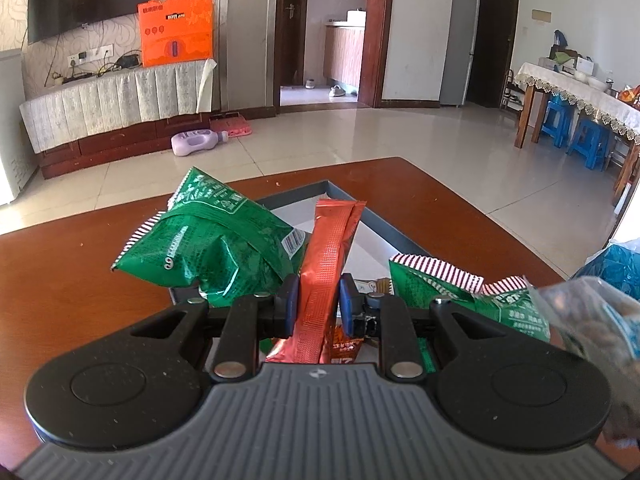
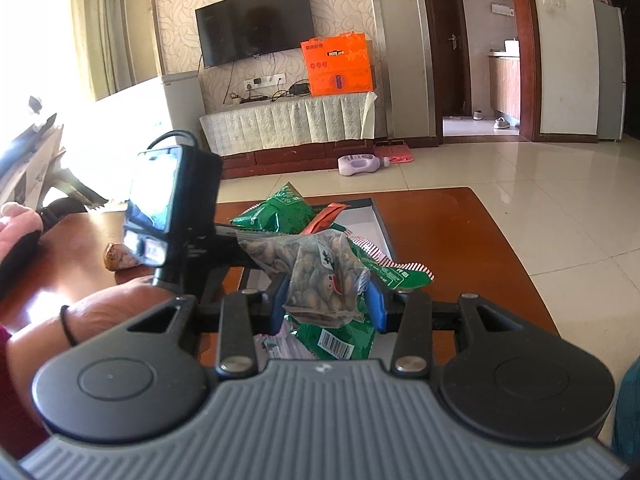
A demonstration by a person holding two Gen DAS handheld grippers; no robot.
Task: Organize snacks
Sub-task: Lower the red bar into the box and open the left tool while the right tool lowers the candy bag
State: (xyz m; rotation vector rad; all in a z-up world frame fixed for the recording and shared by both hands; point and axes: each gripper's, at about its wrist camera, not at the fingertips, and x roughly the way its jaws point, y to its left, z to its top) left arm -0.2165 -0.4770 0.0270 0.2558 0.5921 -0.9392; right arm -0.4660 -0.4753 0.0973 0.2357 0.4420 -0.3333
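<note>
Snacks overhang tray rim [image 1: 384,236]; both grippers grip packets.

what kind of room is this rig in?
Most likely a home living and dining room. A wall-mounted TV hangs over a low cloth-covered cabinet, a lace-covered dining table stands with blue stools, and the snacks sit on a wooden coffee table.
</note>
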